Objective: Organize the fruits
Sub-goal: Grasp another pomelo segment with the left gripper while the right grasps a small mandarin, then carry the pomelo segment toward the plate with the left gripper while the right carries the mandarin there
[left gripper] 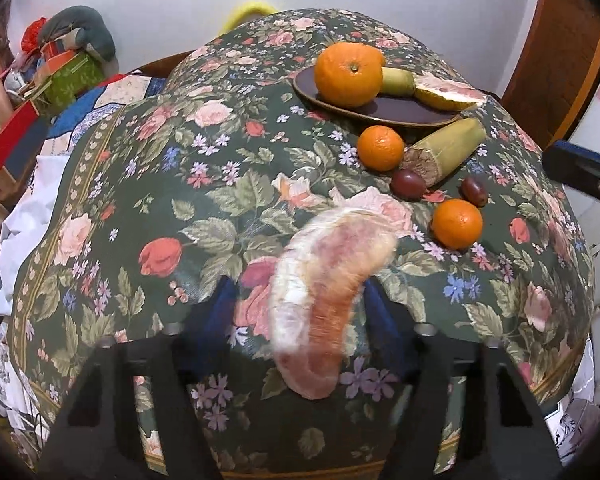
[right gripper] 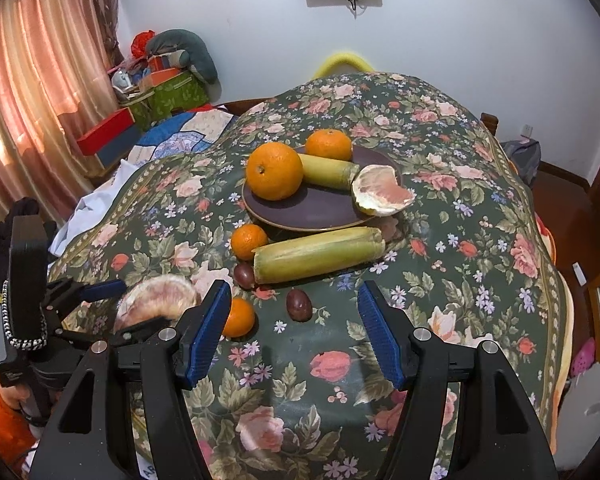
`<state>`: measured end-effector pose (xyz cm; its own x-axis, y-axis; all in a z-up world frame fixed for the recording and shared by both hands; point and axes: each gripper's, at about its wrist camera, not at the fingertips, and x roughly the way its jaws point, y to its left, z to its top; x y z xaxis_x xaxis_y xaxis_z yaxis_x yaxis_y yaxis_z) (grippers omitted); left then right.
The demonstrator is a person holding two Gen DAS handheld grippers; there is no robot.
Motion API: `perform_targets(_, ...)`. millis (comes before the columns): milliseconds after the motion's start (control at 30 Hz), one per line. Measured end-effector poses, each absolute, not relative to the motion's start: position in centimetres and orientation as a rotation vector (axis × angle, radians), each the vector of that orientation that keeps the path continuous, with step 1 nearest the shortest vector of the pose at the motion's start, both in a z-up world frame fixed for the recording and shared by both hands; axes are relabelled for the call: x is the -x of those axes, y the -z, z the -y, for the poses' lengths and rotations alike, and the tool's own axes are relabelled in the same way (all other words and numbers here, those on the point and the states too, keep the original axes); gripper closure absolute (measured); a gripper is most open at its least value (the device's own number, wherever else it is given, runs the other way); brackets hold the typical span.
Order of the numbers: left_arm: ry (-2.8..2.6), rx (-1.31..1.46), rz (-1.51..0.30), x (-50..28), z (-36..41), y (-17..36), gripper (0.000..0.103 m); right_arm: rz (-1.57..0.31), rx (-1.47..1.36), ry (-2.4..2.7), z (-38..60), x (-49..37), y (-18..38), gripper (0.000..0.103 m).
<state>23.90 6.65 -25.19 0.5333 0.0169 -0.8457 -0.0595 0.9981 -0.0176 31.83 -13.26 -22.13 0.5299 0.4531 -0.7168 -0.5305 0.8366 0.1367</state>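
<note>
My left gripper (left gripper: 300,304) is shut on a peeled pink pomelo segment (left gripper: 324,292), held above the floral cloth; it also shows in the right wrist view (right gripper: 156,296). A brown plate (right gripper: 308,208) holds a big orange (right gripper: 274,171), a smaller orange (right gripper: 329,144), a sugarcane piece (right gripper: 328,170) and a pomelo piece in its peel (right gripper: 382,190). In front of the plate lie a long sugarcane piece (right gripper: 318,255), two small oranges (right gripper: 249,241) (right gripper: 239,317) and two dark plums (right gripper: 299,305) (right gripper: 245,276). My right gripper (right gripper: 294,330) is open and empty, just short of the nearer plum.
The floral cloth (right gripper: 460,240) covers a table that falls away at the right and front. Boxes and a grey cushion (right gripper: 168,76) are stacked at the back left beside a pink curtain (right gripper: 40,80). A wooden door (left gripper: 556,60) stands at the right.
</note>
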Motion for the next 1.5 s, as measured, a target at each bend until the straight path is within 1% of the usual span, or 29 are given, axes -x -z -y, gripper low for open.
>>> perform_targets(33, -0.041, 0.052, -1.008, -24.0, -6.7, 25.2, 0.058, -0.827, 0.103, -0.591, 13.1, -31.8, 22.3, 0.041)
perform_targets(167, -0.047, 0.117, -1.006, -24.5, -7.6, 25.2, 0.059, -0.845, 0.108, -0.606, 12.5, -31.7, 23.0, 0.041)
perform_targets(267, -0.044, 0.161, -0.999, -24.4, -8.3, 25.0, 0.063, -0.854, 0.117, -0.622, 11.9, -31.3, 23.6, 0.041)
perform_targets(300, -0.036, 0.169, -0.994, -24.3, -8.4, 24.9, 0.066, -0.856, 0.119, -0.627, 11.7, -31.3, 23.7, 0.041)
perform_targets(400, -0.018, 0.180, -0.966, -23.7, -8.8, 24.2, 0.077, -0.868, 0.134, -0.649, 11.0, -31.1, 24.3, 0.041)
perform_targets(433, -0.009, 0.186, -0.960, -23.5, -9.0, 24.0, 0.079, -0.872, 0.142, -0.655, 10.7, -31.0, 24.5, 0.041)
perform_targets(500, 0.000, 0.193, -0.955, -23.3, -9.1, 23.6, 0.080, -0.883, 0.153, -0.668, 10.1, -31.0, 25.0, 0.041)
perform_targets(600, 0.005, 0.184, -0.966, -23.3, -9.2, 23.6, 0.080, -0.904, 0.159, -0.683, 9.4, -31.2, 25.8, 0.046)
perform_targets(667, 0.005, 0.179, -0.979, -23.4, -9.3, 23.8, 0.079, -0.917, 0.162, -0.695, 9.0, -31.3, 26.3, 0.053)
perform_targets(700, -0.002, 0.170, -0.984, -23.5, -9.2, 23.9, 0.078, -0.922, 0.163, -0.697, 8.9, -31.3, 26.5, 0.054)
perform_targets(767, -0.004, 0.151, -0.989, -23.5, -9.2, 24.1, 0.073, -0.930, 0.164, -0.698, 8.7, -31.5, 26.8, 0.057)
perform_targets(800, -0.006, 0.145, -0.990, -23.6, -9.1, 24.2, 0.066, -0.934, 0.165, -0.699, 8.7, -31.6, 26.9, 0.059)
perform_targets(833, -0.011, 0.135, -0.993, -23.6, -9.0, 24.4, 0.058, -0.939, 0.163, -0.701, 8.6, -31.7, 27.1, 0.063)
perform_targets(900, -0.014, 0.109, -0.995, -23.7, -8.6, 24.8, 0.052, -0.947, 0.158, -0.706, 8.6, -31.8, 27.3, 0.065)
perform_targets(1000, -0.024, 0.044, -0.995, -24.1, -7.7, 25.3, 0.048, -0.951, 0.153, -0.716, 8.6, -31.9, 27.5, 0.069)
perform_targets(1067, -0.032, 0.016, -0.989, -24.4, -7.4, 25.4, 0.047, -0.949, 0.149, -0.723, 8.5, -31.9, 27.5, 0.072)
perform_targets(1367, -0.044, 0.039, -0.962, -25.7, -7.6, 26.1, 0.048, -0.931, 0.138, -0.729, 8.5, -32.4, 27.0, 0.072)
perform_targets(1400, -0.044, 0.043, -0.959, -25.8, -7.7, 26.1, 0.051, -0.930, 0.135, -0.729, 8.5, -32.5, 27.0, 0.072)
perform_targets(1433, -0.041, 0.044, -0.959, -25.9, -7.7, 26.1, 0.057, -0.926, 0.133, -0.728, 8.5, -32.5, 26.8, 0.072)
perform_targets(1500, -0.041, 0.052, -0.966, -26.1, -7.7, 25.9, 0.058, -0.918, 0.133, -0.727, 8.6, -32.5, 26.6, 0.072)
